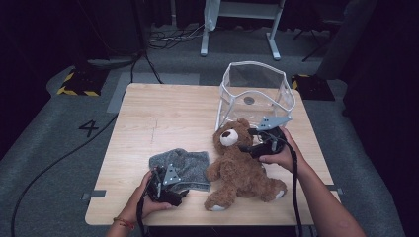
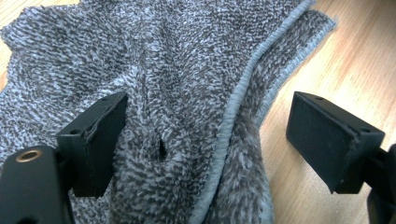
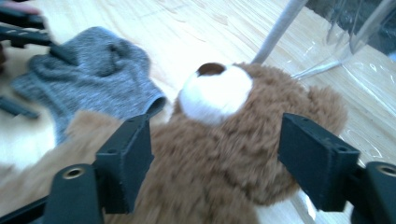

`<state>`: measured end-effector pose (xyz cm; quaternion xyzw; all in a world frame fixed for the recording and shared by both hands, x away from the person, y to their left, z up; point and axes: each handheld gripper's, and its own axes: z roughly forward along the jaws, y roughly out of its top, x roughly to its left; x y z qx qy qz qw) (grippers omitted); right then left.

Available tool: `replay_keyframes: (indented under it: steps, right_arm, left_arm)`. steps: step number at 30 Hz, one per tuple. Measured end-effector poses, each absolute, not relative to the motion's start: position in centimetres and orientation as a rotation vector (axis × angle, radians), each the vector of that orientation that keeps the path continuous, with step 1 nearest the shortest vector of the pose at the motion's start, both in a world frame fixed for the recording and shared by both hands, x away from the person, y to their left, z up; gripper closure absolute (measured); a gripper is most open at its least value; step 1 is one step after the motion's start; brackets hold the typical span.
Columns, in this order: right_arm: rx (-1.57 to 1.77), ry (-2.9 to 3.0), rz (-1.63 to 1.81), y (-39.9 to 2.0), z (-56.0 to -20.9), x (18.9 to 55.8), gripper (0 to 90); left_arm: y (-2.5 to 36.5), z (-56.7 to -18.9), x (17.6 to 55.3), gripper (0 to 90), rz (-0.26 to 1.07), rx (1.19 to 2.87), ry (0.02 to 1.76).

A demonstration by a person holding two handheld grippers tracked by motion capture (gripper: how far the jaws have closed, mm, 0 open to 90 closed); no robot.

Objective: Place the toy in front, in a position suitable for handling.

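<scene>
From the high view I see a brown teddy bear [image 1: 243,170] lying on its back on the wooden table [image 1: 158,118], head toward the far side and just in front of a clear plastic bag [image 1: 257,94] with white trim that stands open there. A grey towel [image 1: 183,167] lies crumpled just to the left of the bear, touching its arm. My right gripper [image 1: 247,140] sits at the bear's head, held in my right hand [image 1: 279,157]; my left gripper [image 1: 170,185] rests over the near edge of the towel, in my left hand [image 1: 148,197].

In the left gripper view, the fingers [image 2: 98,144] stand wide apart over the towel [image 2: 177,84]. One finger lies against the pile, the other is over bare table [image 2: 355,60], beside the towel's hemmed edge. They grip nothing.

In the right gripper view, my fingers [image 3: 128,161] are spread wide on either side of the bear's head [image 3: 224,140], its white muzzle facing up between them. The picture is blurred, and I see no pad pressing into the fur. The towel [image 3: 88,88] lies beyond at left with the left gripper [image 3: 23,35] at it, and the bag's [image 3: 345,42] base shows at upper right.
</scene>
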<state>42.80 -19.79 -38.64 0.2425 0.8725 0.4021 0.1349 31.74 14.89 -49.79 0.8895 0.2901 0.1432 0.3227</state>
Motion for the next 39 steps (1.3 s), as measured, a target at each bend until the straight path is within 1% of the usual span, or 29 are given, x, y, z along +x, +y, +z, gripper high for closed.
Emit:
replay_keyframes:
  steps: [1,2,7,9,10,12,13,14,17,18,19,21,22,26,31,32,36,37,39]
  right_arm:
    - [0.703,2.528,1.165,-19.8,-38.6,42.8,23.7]
    - [0.745,2.538,1.119,-19.3,-38.7,43.9,18.5]
    - [0.717,2.552,1.039,-18.6,-38.2,45.3,16.1]
    - [0.651,2.575,1.041,-18.0,-37.8,45.5,16.3]
    - [0.551,2.595,1.008,-17.0,-37.5,45.5,16.3]
    - [0.462,2.625,0.952,-16.0,-37.4,45.4,17.0]
    - [0.462,2.625,0.952,-16.0,-37.4,45.4,17.0]
    - [0.436,2.653,0.855,-15.1,-37.6,45.7,17.6]
    - [0.507,2.652,0.743,-14.4,-38.5,46.8,17.5]
    - [0.533,2.656,0.722,-14.4,-38.8,47.1,15.9]
    - [0.543,2.668,0.706,-14.5,-39.0,47.4,11.9]
    - [0.597,2.666,0.698,-14.6,-39.4,48.0,0.8]
    - [0.632,2.672,0.686,-14.6,-39.6,48.3,0.0]
    - [0.710,2.776,0.688,-14.5,-41.0,49.4,0.0]
    - [0.772,2.828,0.685,-14.6,-41.5,50.0,0.0]
    - [0.816,2.859,0.670,-14.5,-41.9,50.2,0.0]
    - [0.806,2.876,0.560,-13.8,-43.0,50.3,0.5]
    - [0.804,2.876,0.564,-13.7,-42.9,50.2,5.4]
    - [0.804,2.884,0.573,-13.8,-42.8,50.2,11.6]
  left_arm:
    - [14.9,-49.8,31.7,14.7,0.376,2.333,0.764]
    - [14.9,-49.8,31.7,14.7,0.377,2.330,0.762]
    - [15.0,-49.8,31.7,14.7,0.371,2.332,0.756]
    - [15.0,-49.8,31.8,14.7,0.369,2.332,0.755]
    - [15.0,-49.8,31.8,14.7,0.368,2.332,0.756]
    - [15.0,-49.8,31.8,14.7,0.369,2.332,0.756]
    - [15.0,-49.8,31.8,14.7,0.368,2.332,0.756]
    - [15.0,-49.8,31.8,14.7,0.367,2.332,0.756]
    - [15.0,-49.8,31.8,14.7,0.368,2.331,0.756]
    - [15.0,-49.9,31.8,14.7,0.368,2.329,0.756]
    - [15.0,-49.9,31.8,14.7,0.368,2.329,0.754]
    - [15.0,-49.9,31.8,14.7,0.364,2.327,0.752]
    - [15.1,-49.9,31.8,14.7,0.363,2.327,0.752]
    - [15.1,-49.9,31.8,14.7,0.362,2.329,0.752]
    - [15.1,-49.9,31.8,14.6,0.360,2.327,0.755]
    - [15.0,-49.9,31.8,14.6,0.362,2.326,0.756]
    - [15.0,-49.9,31.8,14.6,0.364,2.326,0.757]
    - [15.0,-49.9,31.8,14.6,0.363,2.326,0.758]
    - [15.1,-49.9,31.8,14.6,0.363,2.325,0.758]
